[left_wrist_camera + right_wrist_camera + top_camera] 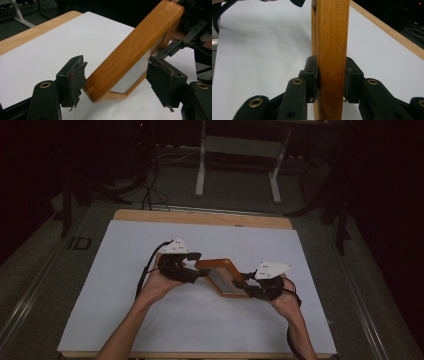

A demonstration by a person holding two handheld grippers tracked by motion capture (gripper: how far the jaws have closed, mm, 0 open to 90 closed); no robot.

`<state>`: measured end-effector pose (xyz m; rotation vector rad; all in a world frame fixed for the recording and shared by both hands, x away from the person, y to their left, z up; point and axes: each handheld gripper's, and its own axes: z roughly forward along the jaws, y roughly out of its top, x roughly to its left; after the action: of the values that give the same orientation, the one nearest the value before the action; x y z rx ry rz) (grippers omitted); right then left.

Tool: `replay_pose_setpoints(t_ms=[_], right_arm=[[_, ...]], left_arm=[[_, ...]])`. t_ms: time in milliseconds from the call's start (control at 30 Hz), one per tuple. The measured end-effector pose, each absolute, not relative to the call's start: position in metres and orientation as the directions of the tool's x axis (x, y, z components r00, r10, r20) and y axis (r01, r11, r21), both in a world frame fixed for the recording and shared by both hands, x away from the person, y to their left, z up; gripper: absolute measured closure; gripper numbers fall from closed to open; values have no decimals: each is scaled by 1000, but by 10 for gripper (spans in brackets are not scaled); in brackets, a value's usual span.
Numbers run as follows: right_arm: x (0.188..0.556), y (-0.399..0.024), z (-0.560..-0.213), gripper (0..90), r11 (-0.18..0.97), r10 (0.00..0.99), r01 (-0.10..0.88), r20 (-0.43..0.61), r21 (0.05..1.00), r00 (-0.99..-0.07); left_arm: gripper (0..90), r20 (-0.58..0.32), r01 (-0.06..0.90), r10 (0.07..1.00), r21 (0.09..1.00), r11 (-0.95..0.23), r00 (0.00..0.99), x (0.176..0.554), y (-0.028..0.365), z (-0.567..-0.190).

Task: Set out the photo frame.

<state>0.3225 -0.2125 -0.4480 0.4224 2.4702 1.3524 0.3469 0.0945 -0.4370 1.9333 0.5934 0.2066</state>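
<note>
Our right gripper [331,83] is clamping the wooden frame [332,45], its two black pads pressing flat against opposite faces of the frame's edge. In the right gripper view the frame is running straight up between the jaws. In the high view that gripper [245,285] is meeting the frame [222,276] at the corner nearest the person, with the right hand [285,301] wrapped around it from below.

Our left gripper [116,78] is standing spread, its jaws apart on either side of the frame's lower corner [130,60]; the left pad is sitting just beside the wood, and we cannot tell whether it is touching. The frame is tilting up and away there, with a pale panel showing inside it. From above, the left gripper [196,265] is sitting at the frame's far left corner, held by the left hand [162,280].

The frame is sitting near the middle of the white sheet [125,270], which is covering most of the wooden table [200,217].
</note>
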Motion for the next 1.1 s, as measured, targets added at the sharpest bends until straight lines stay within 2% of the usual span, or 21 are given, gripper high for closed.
replay_pose_setpoints(t_ms=[500, 900, 1100], right_arm=[[322, -214, -449, 686, 522, 381, 101, -126, 847, -916], [322, -217, -450, 685, 515, 391, 114, -115, 850, -913], [322, -219, -450, 685, 519, 391, 116, -114, 847, -913]], left_arm=[[297, -181, 362, 495, 883, -299, 850, 351, 86, -475], [411, -174, 362, 464, 861, -356, 868, 350, 68, -496], [493, -149, 349, 483, 866, -357, 863, 348, 66, -497]])
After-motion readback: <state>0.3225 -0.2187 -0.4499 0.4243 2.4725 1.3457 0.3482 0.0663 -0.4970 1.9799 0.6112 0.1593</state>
